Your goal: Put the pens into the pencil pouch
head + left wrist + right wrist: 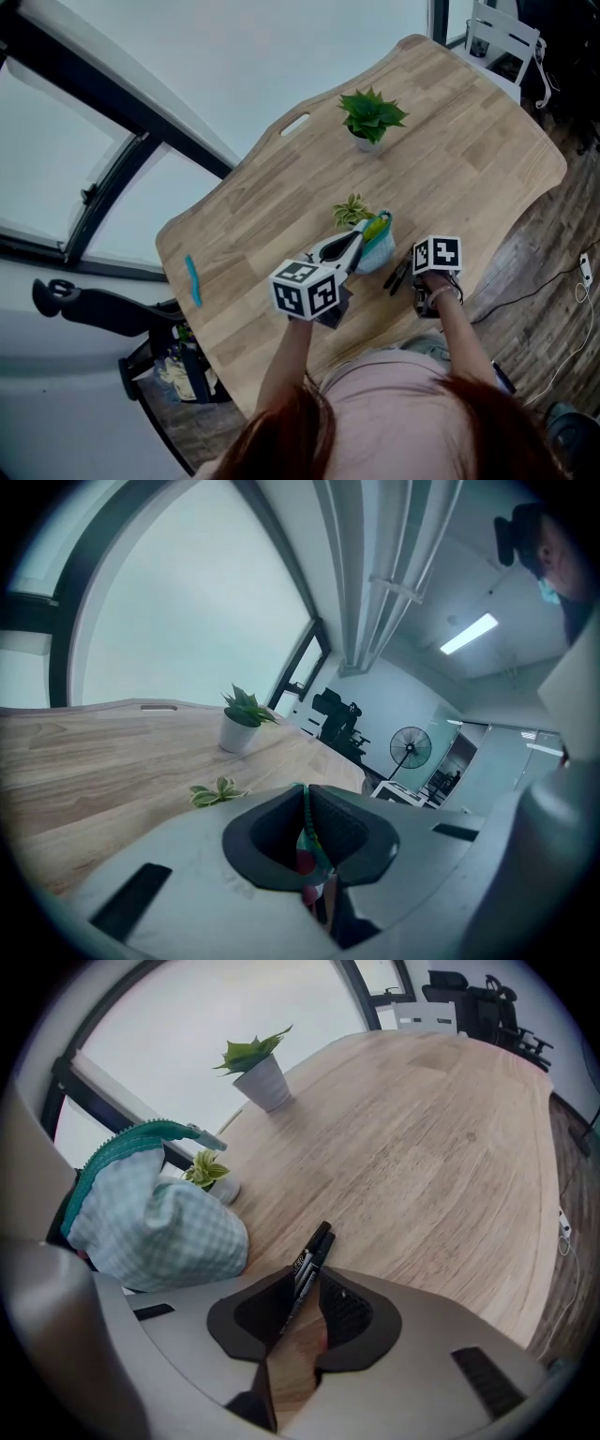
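Jaws: left gripper was clamped on the zipper edge of the pencil pouch. Right gripper was closing with black pens between its jaws, and a gap remained on one side. Wooden table carried everything. The checked pouch stood zipper end up, and the pens were just beside it. Potted plant was farther back, and a small leafy sprig was just behind the pouch.

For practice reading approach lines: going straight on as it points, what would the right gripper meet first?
The black pens, already between the closing jaws of the right gripper; then likely the table.
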`<state>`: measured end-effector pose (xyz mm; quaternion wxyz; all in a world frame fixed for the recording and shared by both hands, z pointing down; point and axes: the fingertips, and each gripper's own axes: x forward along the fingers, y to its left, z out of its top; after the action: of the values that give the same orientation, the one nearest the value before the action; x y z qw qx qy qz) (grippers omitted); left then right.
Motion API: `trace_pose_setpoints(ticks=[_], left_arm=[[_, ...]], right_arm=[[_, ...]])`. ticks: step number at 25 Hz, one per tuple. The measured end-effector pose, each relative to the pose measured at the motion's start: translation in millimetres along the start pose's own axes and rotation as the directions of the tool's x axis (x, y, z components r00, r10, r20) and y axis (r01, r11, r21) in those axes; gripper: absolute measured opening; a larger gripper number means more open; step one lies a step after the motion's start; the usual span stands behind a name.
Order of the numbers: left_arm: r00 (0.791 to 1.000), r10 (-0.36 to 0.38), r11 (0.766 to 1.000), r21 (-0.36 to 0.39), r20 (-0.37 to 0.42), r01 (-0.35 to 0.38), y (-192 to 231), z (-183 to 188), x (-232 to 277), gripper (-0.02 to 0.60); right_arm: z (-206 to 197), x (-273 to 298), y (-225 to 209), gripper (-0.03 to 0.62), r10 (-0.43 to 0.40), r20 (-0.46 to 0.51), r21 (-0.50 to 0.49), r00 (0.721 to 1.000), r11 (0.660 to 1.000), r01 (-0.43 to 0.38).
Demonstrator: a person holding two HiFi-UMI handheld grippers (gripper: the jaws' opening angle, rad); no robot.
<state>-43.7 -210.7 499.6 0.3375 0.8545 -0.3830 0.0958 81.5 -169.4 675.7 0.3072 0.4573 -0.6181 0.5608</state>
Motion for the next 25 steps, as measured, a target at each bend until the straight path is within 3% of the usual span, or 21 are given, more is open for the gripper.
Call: trace_pose_setpoints(ticks=[6,14,20,25], left_arm=[[1.0,-0.007,1.0,-0.018,-0.002,0.007,-2,-4,0,0.015],[1.0,0.001,1.0,-0.024,-0.007,-0.001,-2,-6,0,0.015],[1.0,0.027,1.0,-0.013,0.011,-0.027,-4,-11,-5,0.015],[0.999,0.045,0.999,0.011,0.028,-0.046,-6,-12,-8,0.015]], right_arm=[[-11,2,2,0.049,0.058,-0.032,0.053,0.998,0.997,-0.057],[-14,2,4,0.049,0.026,-0.056,-0.001,0.998,1.0,-0.026],[-14,1,3,0.036,-0.019,-0.009,-0.055,1.0,0.998,0.018],[-13,-1,0,0.034,0.036,0.037,0.005,0.999,0.999,-0.036]])
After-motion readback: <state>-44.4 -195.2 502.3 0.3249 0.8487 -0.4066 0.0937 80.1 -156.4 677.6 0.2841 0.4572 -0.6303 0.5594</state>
